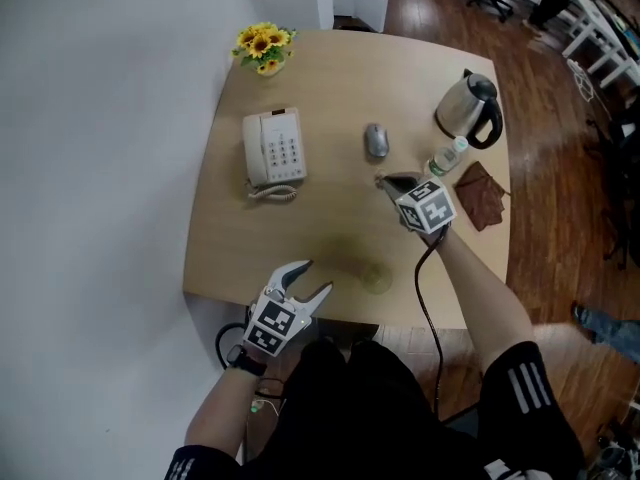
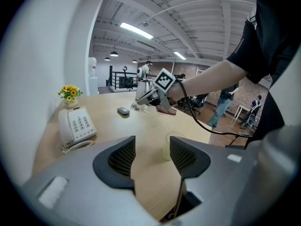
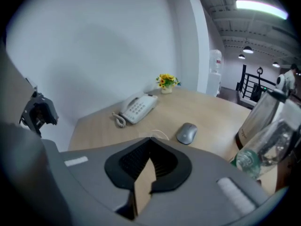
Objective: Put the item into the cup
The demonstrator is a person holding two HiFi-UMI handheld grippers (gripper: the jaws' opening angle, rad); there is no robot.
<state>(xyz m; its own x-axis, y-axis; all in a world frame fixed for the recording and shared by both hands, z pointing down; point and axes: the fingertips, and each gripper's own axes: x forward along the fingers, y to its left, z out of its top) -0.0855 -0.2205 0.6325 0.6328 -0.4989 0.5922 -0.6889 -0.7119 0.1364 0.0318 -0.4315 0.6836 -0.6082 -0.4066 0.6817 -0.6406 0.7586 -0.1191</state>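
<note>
A clear cup (image 1: 377, 276) stands near the table's front edge; in the left gripper view the cup (image 2: 169, 147) shows just past my right-hand jaw. My left gripper (image 1: 303, 279) hovers open at the front edge, left of the cup, with nothing between its fingers. My right gripper (image 1: 386, 181) is over the table's middle right, below the grey mouse (image 1: 376, 141), and its jaws are closed together. In the right gripper view a thin pale loop (image 3: 160, 134) shows at the tips of the right gripper (image 3: 150, 144); I cannot tell whether it is pinched.
A white phone (image 1: 273, 148) lies at the left, with yellow flowers (image 1: 263, 46) behind it. A kettle (image 1: 468, 108), a water bottle (image 1: 447, 156) and a brown cloth (image 1: 482, 195) sit at the right edge. The table (image 1: 300, 218) stands against a white wall.
</note>
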